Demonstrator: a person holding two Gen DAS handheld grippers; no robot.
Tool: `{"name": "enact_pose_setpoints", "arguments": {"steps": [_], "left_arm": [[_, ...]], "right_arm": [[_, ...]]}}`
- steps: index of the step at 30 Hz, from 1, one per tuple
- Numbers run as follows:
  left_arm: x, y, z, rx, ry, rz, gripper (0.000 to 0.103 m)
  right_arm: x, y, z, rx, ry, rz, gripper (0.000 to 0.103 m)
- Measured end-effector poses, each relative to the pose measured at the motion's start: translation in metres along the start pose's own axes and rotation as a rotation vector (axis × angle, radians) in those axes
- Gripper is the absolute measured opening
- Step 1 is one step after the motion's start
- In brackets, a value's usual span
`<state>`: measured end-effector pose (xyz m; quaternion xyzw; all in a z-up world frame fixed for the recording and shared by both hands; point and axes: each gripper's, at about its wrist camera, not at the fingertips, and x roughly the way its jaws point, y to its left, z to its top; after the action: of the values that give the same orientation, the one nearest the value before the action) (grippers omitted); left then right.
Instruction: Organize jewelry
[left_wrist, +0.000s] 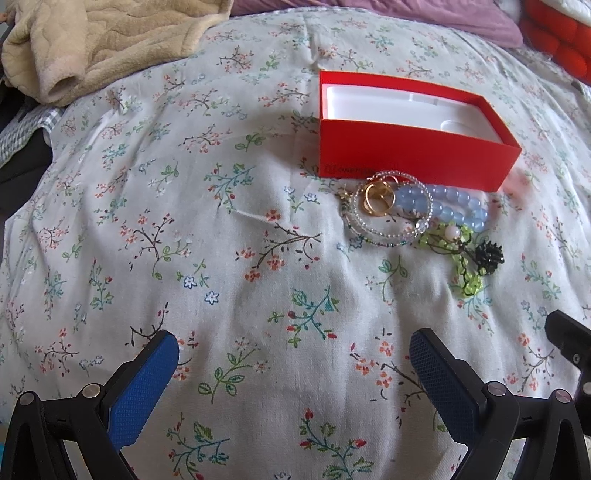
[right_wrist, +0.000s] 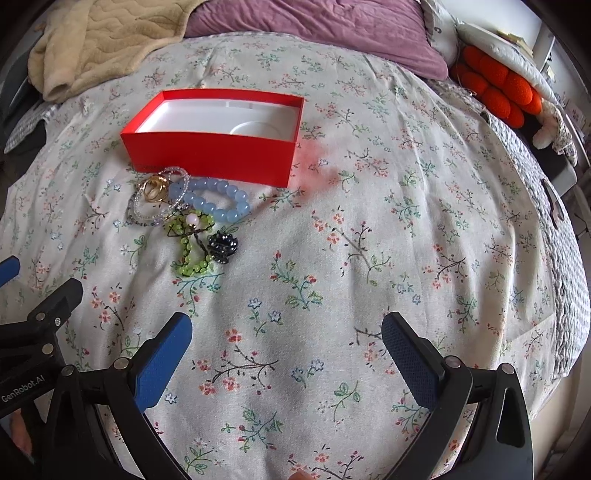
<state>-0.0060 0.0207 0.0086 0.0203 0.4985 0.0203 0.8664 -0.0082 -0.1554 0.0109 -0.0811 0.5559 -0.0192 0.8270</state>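
An open red box (left_wrist: 417, 155) (right_wrist: 210, 155) with a white insert lies on the floral bedspread. In front of it is a pile of jewelry: gold rings (left_wrist: 378, 197) (right_wrist: 157, 188), a clear bead bracelet (left_wrist: 391, 221) (right_wrist: 147, 214), a blue bead bracelet (left_wrist: 458, 210) (right_wrist: 221, 203), a green bead piece (left_wrist: 467, 273) (right_wrist: 192, 254) and a black beaded ornament (left_wrist: 491, 254) (right_wrist: 222, 246). My left gripper (left_wrist: 293, 354) is open and empty, well short of the pile. My right gripper (right_wrist: 286, 336) is open and empty, to the right of the pile.
A beige blanket (left_wrist: 110, 40) (right_wrist: 103, 40) lies at the back left. A purple pillow (right_wrist: 314, 33) is at the back. An orange knit item (right_wrist: 498, 88) sits at the back right. The bed's right edge (right_wrist: 565, 258) drops off.
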Motion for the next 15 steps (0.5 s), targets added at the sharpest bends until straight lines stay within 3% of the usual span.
{"name": "enact_pose_setpoints", "arguments": {"steps": [7,15], "left_arm": [[0.015,0.009,0.011,-0.033,0.035,-0.023,0.102],[0.036,0.009,0.021,-0.018,0.052,-0.078,0.1]], "right_arm": [[-0.003,-0.011,0.011,0.033,0.001,0.002,0.103],[0.012,-0.021,0.029,0.042,0.08,0.051,0.103]]}}
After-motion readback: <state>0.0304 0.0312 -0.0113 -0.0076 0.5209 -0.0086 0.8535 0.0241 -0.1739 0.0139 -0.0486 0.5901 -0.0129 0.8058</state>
